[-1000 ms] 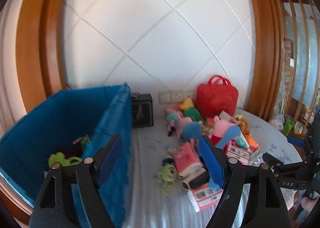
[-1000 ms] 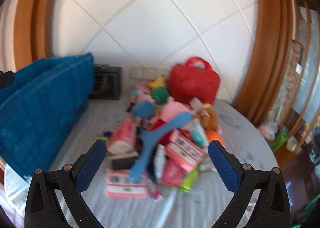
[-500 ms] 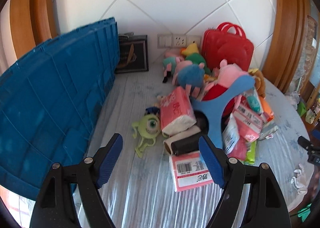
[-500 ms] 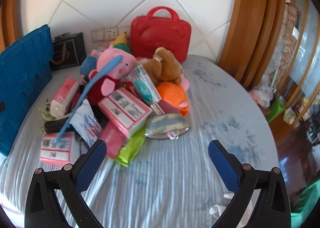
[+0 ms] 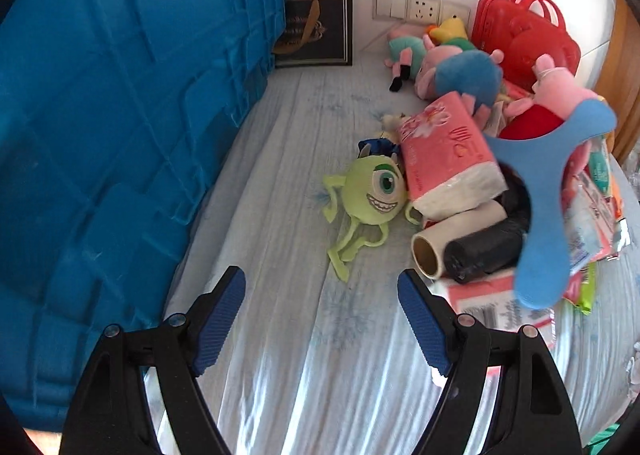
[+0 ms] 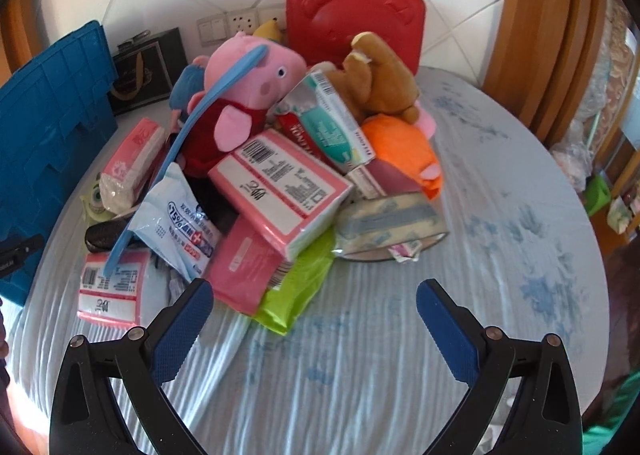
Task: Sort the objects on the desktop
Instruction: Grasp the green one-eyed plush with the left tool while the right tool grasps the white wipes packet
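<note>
A heap of toys and packets lies on the cloth-covered table (image 6: pixel 500 215). My left gripper (image 5: pixel 320 287) hangs open over bare cloth, just short of a green one-eyed plush (image 5: pixel 370 191) and a cardboard roll (image 5: pixel 440 243). A pink tissue pack (image 5: pixel 448 151) and a blue three-armed foam toy (image 5: pixel 548 191) lie behind them. My right gripper (image 6: pixel 314 299) stands open with nothing between its fingers, close to a lime-green packet (image 6: pixel 296 291), a pink pack (image 6: pixel 244 267) and a barcoded tissue pack (image 6: pixel 280 187). A pink pig plush (image 6: pixel 248 75) tops the heap.
A big blue crate (image 5: pixel 100 115) stands along the left, its wall (image 6: pixel 44 127) beside the heap. A red case (image 6: pixel 356 23), a dark framed box (image 5: pixel 316 31) and wall sockets (image 5: pixel 408 7) sit at the back. Bare cloth stretches right of the heap to the table's rounded edge.
Both grippers have dropped toward the table and tipped downward. The wall has left the views; the heap and crate loom larger. Neither gripper's jaws have changed.
</note>
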